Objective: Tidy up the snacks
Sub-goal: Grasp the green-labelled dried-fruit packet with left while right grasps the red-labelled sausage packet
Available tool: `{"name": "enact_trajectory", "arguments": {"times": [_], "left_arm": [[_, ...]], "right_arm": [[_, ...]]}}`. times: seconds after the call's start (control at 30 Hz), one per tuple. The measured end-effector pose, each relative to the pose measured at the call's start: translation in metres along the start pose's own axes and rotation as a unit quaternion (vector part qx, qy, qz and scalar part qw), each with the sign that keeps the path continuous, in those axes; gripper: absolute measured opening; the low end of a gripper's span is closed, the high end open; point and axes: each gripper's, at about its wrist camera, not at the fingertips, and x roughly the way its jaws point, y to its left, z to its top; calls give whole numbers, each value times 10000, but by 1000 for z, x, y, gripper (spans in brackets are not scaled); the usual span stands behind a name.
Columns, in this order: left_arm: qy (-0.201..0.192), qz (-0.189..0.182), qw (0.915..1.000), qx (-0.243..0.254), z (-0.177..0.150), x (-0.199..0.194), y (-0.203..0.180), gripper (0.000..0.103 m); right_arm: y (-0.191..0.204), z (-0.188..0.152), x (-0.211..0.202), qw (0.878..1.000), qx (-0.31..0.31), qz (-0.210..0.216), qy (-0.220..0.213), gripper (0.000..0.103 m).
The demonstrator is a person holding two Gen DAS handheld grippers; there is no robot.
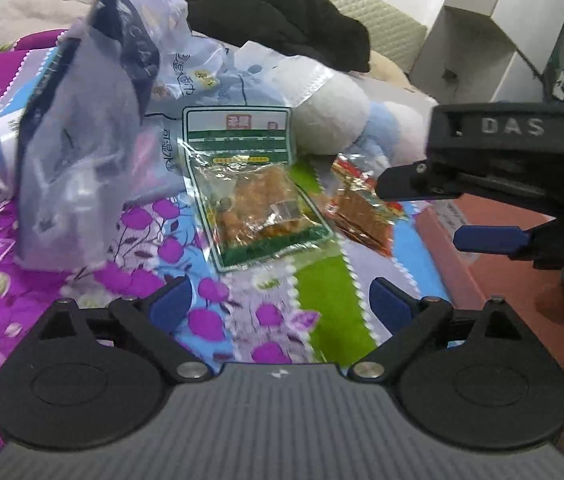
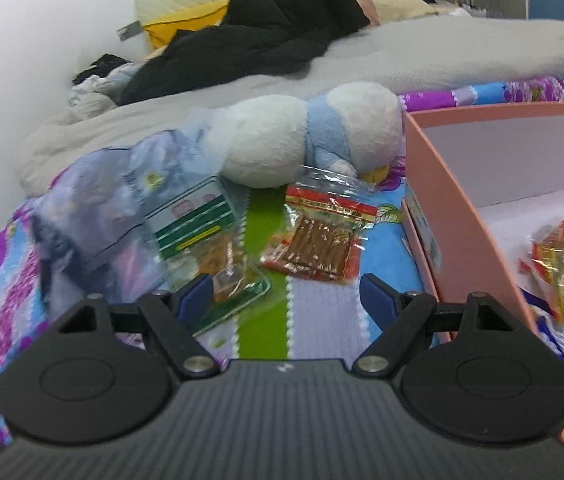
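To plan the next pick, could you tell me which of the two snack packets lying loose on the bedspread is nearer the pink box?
The red-topped packet, holding dark brown strips. The green-labelled packet lies further left, by the bluish plastic bag.

A plush toy (image 2: 306, 140) lies near black clothing (image 2: 250, 36).

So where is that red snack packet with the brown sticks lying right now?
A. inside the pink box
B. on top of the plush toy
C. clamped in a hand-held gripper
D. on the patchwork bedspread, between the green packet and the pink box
D: the red snack packet lies flat on the bedspread, right of the green packet and left of the pink box.
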Motion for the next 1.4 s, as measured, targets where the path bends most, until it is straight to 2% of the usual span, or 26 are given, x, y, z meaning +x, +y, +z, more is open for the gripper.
{"name": "enact_trajectory", "arguments": {"times": [0.17,0.37,0.57,0.87,0.97,1.03,1.23,1.4], "left_arm": [[21,10,9994,-346,11,22,11,97],[-121,66,9991,-399,22,37,11,102],[-90,216,9987,-442,26,44,11,102],[-134,-39,9985,-538,22,43,19,102],[-96,-98,9989,-448,22,43,15,95],[-70,-77,9991,-402,21,43,13,88],[-31,-136,9984,-547,19,40,17,72],[123,-416,9969,-658,15,30,19,69]], "right_arm": [[-3,10,37,9999,73,-100,88,82],[-12,23,76,9988,215,-340,270,82],[-12,32,99,9980,143,-430,446,82],[-16,32,113,9974,31,-289,654,81],[-20,29,109,9974,66,-159,705,73],[-22,29,104,9972,83,-62,736,63],[-19,26,96,9951,82,301,939,61],[-26,19,80,9930,249,471,1053,59]]}}
